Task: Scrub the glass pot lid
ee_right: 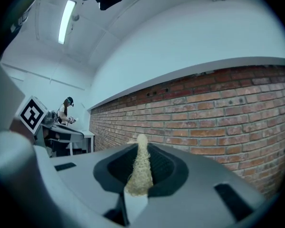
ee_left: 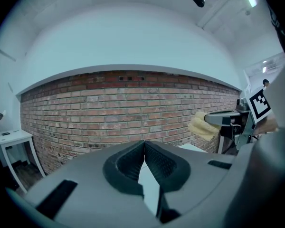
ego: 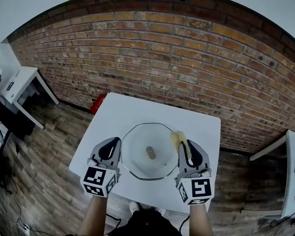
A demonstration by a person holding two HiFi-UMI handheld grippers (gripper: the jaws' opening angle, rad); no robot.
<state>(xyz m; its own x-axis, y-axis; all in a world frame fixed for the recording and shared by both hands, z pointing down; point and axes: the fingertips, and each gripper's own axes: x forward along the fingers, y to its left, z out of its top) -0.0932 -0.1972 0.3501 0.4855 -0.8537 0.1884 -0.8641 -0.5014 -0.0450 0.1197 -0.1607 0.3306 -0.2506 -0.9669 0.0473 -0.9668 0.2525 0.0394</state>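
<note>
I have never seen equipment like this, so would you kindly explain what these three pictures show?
No robot here: a person holds hand-held tongs in each hand. The head view looks down from a camera on the person's head. The left and right gripper views come from cameras riding on each tool, looking along its tips. On the white table lies a round glass lid with a knob. The left tongs are shut and empty. The right tongs are shut on a yellow scrubbing pad, near the lid's right edge.

Red-brown brick wall (ego: 187, 58) stood beyond the fingers (ego: 109, 149), square white table (ego: 137, 109) lay beneath them, small red crate (ego: 96, 103) sat ahead, to their left.
</note>
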